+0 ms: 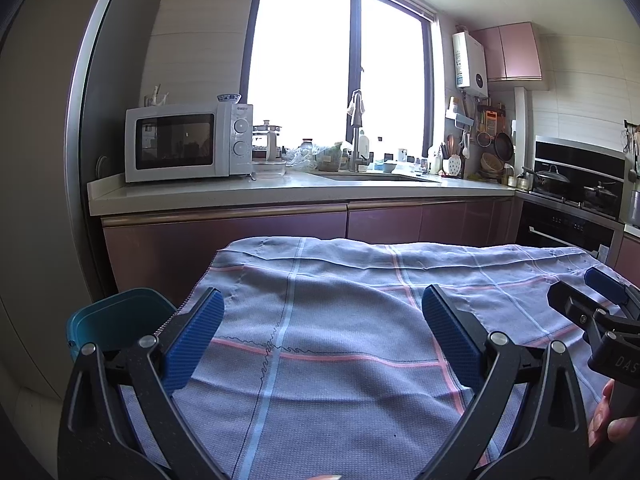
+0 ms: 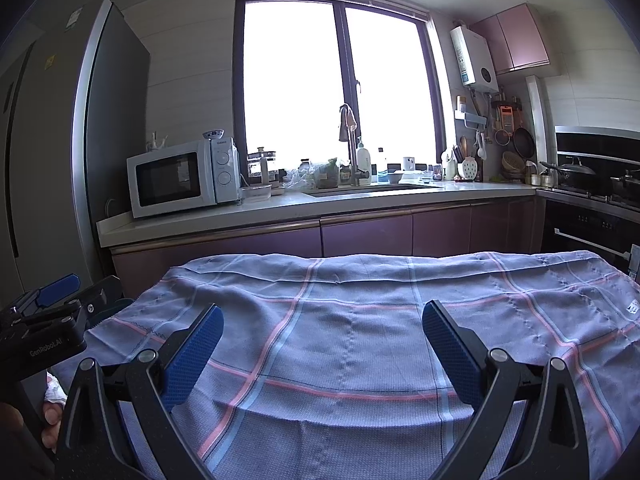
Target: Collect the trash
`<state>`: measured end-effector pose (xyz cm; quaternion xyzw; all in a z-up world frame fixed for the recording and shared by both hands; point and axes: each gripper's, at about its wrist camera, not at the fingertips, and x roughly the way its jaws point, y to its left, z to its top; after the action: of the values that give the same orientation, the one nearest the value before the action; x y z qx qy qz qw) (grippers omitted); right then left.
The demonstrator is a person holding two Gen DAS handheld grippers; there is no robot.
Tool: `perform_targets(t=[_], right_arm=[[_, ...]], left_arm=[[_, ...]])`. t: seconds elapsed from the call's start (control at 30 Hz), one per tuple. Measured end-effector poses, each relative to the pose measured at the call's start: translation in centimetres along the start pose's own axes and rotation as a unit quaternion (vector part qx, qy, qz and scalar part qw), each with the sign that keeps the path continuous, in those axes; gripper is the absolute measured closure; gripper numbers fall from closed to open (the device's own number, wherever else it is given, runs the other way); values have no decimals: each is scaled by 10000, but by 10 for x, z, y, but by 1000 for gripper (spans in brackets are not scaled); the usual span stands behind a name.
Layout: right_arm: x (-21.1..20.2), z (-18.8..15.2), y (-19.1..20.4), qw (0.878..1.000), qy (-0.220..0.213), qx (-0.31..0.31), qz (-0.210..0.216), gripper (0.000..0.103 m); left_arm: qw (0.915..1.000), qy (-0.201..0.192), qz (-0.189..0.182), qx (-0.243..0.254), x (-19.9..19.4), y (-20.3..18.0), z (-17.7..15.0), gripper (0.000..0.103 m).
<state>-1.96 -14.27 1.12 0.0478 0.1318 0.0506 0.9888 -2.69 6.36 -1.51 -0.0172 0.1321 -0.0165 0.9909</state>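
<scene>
Left gripper (image 1: 322, 312) is spread wide over a table draped in a grey-blue checked cloth (image 1: 320, 360), pinching nothing; in its own view a teal bin (image 1: 116, 322) sits just off the cloth's left edge, its inside too dark to tell any contents, and the right gripper (image 1: 600, 304) shows at the cloth's right edge with "DAS" readable on its body. Beyond the cloth's far edge runs a counter (image 1: 280, 194) carrying a white microwave (image 1: 188, 142), a sink faucet (image 1: 355, 136) and a stove with pots at the right end. From the right wrist view, the right gripper (image 2: 322, 314) also stands spread and holds nothing above the cloth's near edge; the left gripper (image 2: 52, 312) appears at the cloth's left edge, marked "GenRobot.AI". Crumpled white paper (image 2: 54, 390) lies low at the left, beside a thumb.
</scene>
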Motion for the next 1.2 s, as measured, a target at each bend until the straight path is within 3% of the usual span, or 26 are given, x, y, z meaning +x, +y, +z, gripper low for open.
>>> perform_targets(t=[1.2], right_arm=[[-2, -1, -1, 10000, -22, 30, -55, 7]], left_arm=[[10000, 26, -14, 8, 2, -3, -2, 6]])
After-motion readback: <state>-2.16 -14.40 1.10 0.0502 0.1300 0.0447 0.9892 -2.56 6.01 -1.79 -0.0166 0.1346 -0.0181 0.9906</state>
